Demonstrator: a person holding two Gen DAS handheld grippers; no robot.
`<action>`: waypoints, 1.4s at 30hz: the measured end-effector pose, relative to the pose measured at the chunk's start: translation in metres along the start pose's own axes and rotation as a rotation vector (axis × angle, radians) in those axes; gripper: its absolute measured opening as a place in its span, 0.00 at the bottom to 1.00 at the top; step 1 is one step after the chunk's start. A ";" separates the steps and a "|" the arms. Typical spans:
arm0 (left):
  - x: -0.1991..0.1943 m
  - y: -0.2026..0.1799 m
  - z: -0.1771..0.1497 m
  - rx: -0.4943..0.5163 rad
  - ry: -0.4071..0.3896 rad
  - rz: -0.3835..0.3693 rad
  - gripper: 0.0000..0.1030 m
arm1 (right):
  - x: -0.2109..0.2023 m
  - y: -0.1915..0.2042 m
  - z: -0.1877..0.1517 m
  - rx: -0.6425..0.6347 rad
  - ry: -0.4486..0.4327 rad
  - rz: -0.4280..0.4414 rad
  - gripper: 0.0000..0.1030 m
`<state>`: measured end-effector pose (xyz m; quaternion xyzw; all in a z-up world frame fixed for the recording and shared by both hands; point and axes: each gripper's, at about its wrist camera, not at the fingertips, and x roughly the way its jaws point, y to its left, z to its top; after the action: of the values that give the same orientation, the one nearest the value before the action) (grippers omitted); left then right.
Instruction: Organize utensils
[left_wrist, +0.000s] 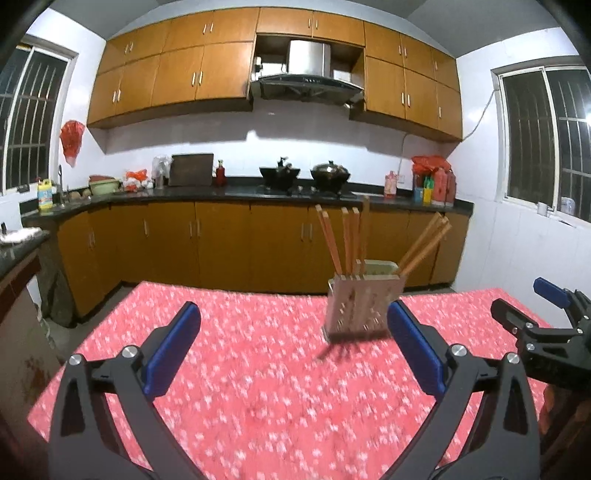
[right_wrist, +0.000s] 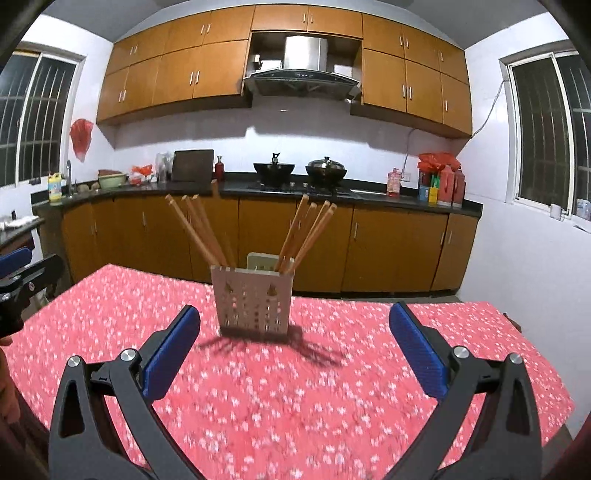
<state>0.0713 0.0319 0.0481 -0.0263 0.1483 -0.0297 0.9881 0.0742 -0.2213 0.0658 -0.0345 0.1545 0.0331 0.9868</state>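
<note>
Left tongs (left_wrist: 291, 350): spread wide, nothing held.
Right tongs (right_wrist: 295, 350): likewise released, empty.
Pale perforated plastic holder (right_wrist: 254, 305): upright on the red flowered worktop (right_wrist: 332, 406), orange wooden chopsticks (right_wrist: 197, 229) fanned inside.
Advice: withdrawal kept level; blur hides any strays.

Both tools are held side by side, tilted slightly downward: the left tool (left_wrist: 293, 347) gapes wide, empty; the right tool (right_wrist: 295, 347) likewise.

Cloth: red floral-print tablecloth (right_wrist: 295, 387) over near counter.
Back counter: dark stone worktop (right_wrist: 236, 187); 2 black woks (right_wrist: 274, 170) on hob.
Above: steel range hood (right_wrist: 301, 70), orange-brown wood wall cabinets (right_wrist: 166, 74).
Left: yellow detergent bottle (right_wrist: 55, 188) nr tap.
Wall: red plastic bag (right_wrist: 81, 138) hanging.
</note>
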 end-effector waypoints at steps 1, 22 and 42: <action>-0.002 -0.001 -0.005 0.002 0.006 0.001 0.96 | 0.000 0.000 0.000 0.000 0.000 0.000 0.98; -0.024 -0.010 -0.058 0.085 0.021 0.045 0.96 | -0.026 0.006 -0.057 0.026 0.056 0.019 0.98; -0.022 -0.008 -0.067 0.076 0.045 0.045 0.96 | -0.023 -0.004 -0.066 0.075 0.090 0.012 0.98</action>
<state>0.0301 0.0223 -0.0088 0.0155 0.1696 -0.0135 0.9853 0.0329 -0.2317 0.0102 0.0022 0.2000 0.0317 0.9793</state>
